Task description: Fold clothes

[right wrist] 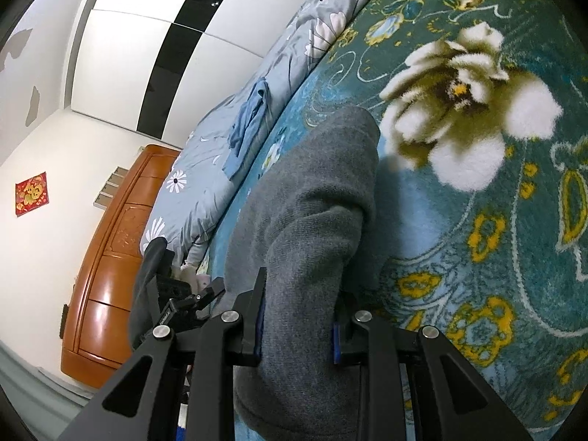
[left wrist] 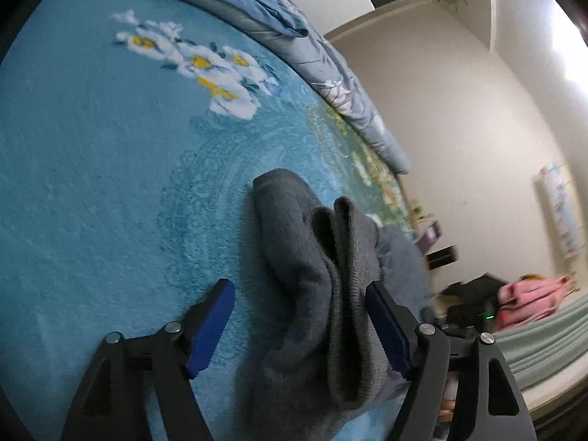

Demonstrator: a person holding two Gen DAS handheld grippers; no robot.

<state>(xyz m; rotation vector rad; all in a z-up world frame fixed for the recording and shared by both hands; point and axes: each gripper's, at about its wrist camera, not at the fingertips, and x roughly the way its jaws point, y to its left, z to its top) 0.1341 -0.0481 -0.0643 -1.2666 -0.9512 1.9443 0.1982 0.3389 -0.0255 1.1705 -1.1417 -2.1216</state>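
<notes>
A grey knitted garment (left wrist: 312,257) lies bunched in folds on a teal flowered blanket (left wrist: 92,147). My left gripper (left wrist: 298,288) stands open around it. The cloth leans against the right-hand blue pad (left wrist: 386,327), while the left-hand pad (left wrist: 213,327) is well clear of it. In the right wrist view the same grey garment (right wrist: 316,198) runs up between the fingers of my right gripper (right wrist: 301,290), which is shut on a thick fold of it. The far end of the garment rests on the blanket (right wrist: 477,257).
A blue-grey flowered quilt (left wrist: 341,73) lines the blanket's far side, with a crumpled blue cloth (right wrist: 250,121) on it. A brown wooden headboard (right wrist: 114,257) stands against the white wall. Something pink (left wrist: 529,297) lies at the right, beyond a pale green sheet.
</notes>
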